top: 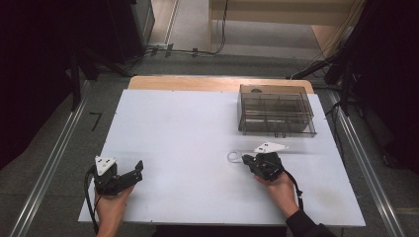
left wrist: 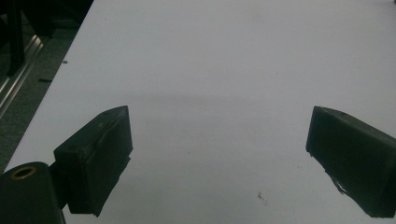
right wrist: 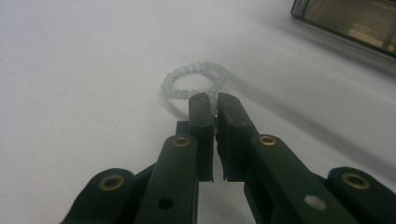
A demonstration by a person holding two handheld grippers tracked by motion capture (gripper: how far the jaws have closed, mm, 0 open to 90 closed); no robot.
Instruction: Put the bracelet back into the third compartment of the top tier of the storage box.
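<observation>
the right gripper (right wrist: 214, 103) has its two black jaws pressed almost together on the near side of a small loop of pale green glass-like beads, a bracelet (right wrist: 195, 80), which lies flat on the white table top (right wrist: 70, 84). a bead or two sits pinched in the narrow slit between the jaw tips, and the rest of the ring fans out straight ahead of them, away from the hand. from above, the bracelet (top: 233, 156) shows as a faint ring just off the tip of the right gripper (top: 245, 159).

the relation that matters is where the smoky, clear plastic organiser box with inner dividers (top: 275, 110) lies: ahead of the closed jaws and off to their right, well apart from the bracelet, with one corner of it (right wrist: 348, 21) at the upper right of the right gripper view. judging by that, a lift and a carry forward and rightward would bring the beads to it.

the left gripper (left wrist: 219, 154) stands wide open over bare table, nothing between its jaws, and it (top: 138, 174) is far from both bracelet and box, so the right hand is the nearer one.
</observation>
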